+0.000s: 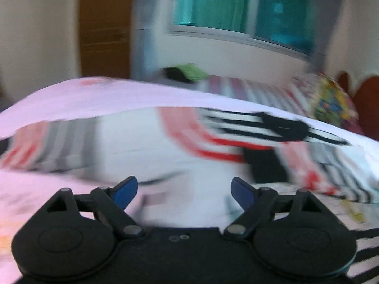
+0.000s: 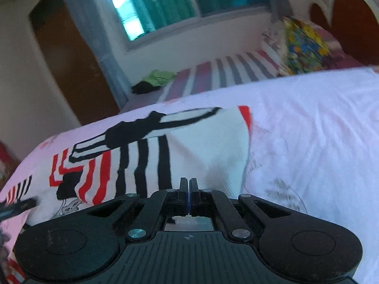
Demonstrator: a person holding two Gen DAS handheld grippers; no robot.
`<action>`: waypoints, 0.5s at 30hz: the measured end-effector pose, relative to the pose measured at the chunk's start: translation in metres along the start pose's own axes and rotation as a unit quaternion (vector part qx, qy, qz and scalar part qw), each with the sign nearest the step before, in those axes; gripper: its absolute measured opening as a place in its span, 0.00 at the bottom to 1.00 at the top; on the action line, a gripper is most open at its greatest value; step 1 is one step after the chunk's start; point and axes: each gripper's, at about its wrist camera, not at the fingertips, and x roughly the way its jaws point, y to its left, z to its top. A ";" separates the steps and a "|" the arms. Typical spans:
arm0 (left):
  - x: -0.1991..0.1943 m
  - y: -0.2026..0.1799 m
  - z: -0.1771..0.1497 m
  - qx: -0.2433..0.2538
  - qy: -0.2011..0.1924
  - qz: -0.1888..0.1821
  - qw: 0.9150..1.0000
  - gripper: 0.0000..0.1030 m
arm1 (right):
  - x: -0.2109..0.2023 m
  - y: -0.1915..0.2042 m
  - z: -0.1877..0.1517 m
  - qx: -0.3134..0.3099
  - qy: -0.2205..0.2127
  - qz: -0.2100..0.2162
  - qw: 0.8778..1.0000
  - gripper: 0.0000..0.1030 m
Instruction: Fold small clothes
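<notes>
A small white garment with black and red stripes (image 2: pixel 165 151) lies on a pale pink sheet (image 2: pixel 308 130) over the bed. In the left wrist view the same garment (image 1: pixel 180 139) is blurred and lies just ahead of my left gripper (image 1: pixel 184 193), which is open and empty, its blue-padded fingers (image 1: pixel 125 191) wide apart. My right gripper (image 2: pixel 188 185) has its jaws pressed together at the garment's near white edge; whether cloth is pinched between them is hidden.
A striped bedsheet (image 2: pixel 227 71) runs to the far side, with a green and black cloth pile (image 2: pixel 154 80) on it. A colourful pillow (image 2: pixel 303 45) leans by a red headboard (image 2: pixel 350 21). A window (image 2: pixel 189 0) and wooden door (image 2: pixel 71 66) stand behind.
</notes>
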 end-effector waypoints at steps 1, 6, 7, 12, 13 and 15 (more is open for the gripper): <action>-0.001 0.026 -0.002 -0.017 0.003 0.018 1.000 0.79 | -0.002 0.003 0.000 0.008 0.000 -0.007 1.000 0.00; 0.005 0.169 -0.009 -0.217 0.029 0.026 0.975 0.46 | -0.004 0.023 -0.008 0.053 -0.008 -0.043 0.998 0.00; 0.006 0.190 -0.009 -0.258 0.020 0.010 0.966 0.45 | -0.003 0.028 -0.010 0.066 -0.008 -0.048 0.997 0.00; 0.015 0.253 -0.005 -0.369 -0.012 -0.014 0.929 0.57 | 0.002 0.067 -0.018 0.090 -0.027 -0.082 0.992 0.07; 0.018 0.262 -0.005 -0.385 -0.014 -0.024 0.922 0.57 | 0.001 0.076 -0.019 0.089 -0.031 -0.090 0.991 0.37; 0.022 0.274 -0.004 -0.400 -0.017 -0.038 0.916 0.55 | -0.004 0.095 -0.021 0.085 -0.066 -0.099 0.989 0.66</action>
